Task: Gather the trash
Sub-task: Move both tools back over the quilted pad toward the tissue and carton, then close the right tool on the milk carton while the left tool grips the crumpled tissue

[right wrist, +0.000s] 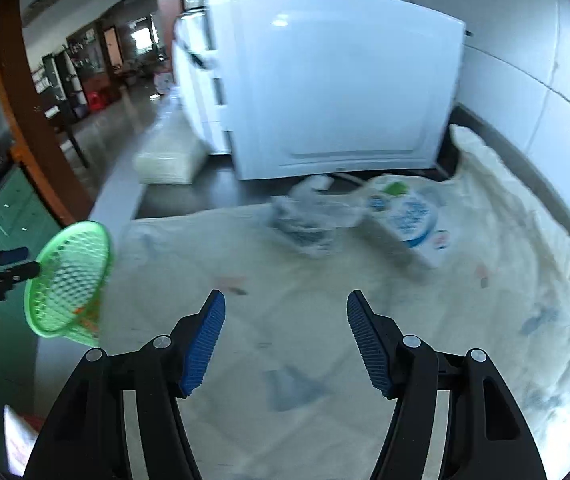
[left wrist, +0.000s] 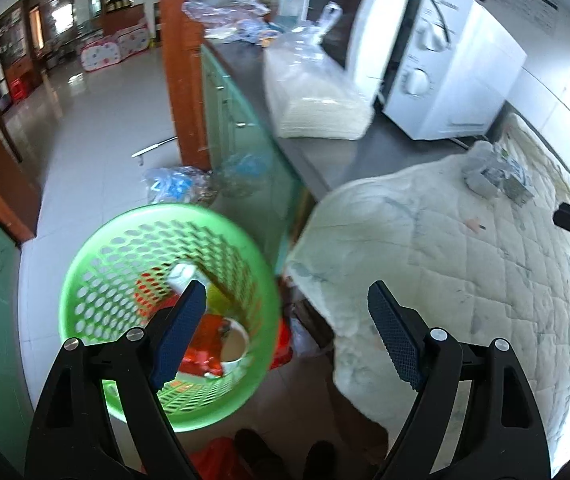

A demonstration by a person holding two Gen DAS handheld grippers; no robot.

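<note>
Left wrist view: left gripper (left wrist: 287,334) spread wide, empty, above the green basket (left wrist: 97,264) at 9 o'clock, which holds a paper cup (left wrist: 235,344) and orange wrappers. Right gripper (right wrist: 285,340) likewise wide, empty, over the white quilt (right wrist: 485,320). Crumpled plastic bag (right wrist: 309,220) and carton (right wrist: 413,220) lie at 12 o'clock, before the microwave (right wrist: 333,100).

Trash (right wrist: 317,216) lies on the quilt (right wrist: 485,280) before the microwave (right wrist: 337,96); basket (left wrist: 125,264) left.

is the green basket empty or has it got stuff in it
Not empty. The left wrist view looks down into the green basket and shows a paper cup, red wrappers and a white item at the bottom.
</note>
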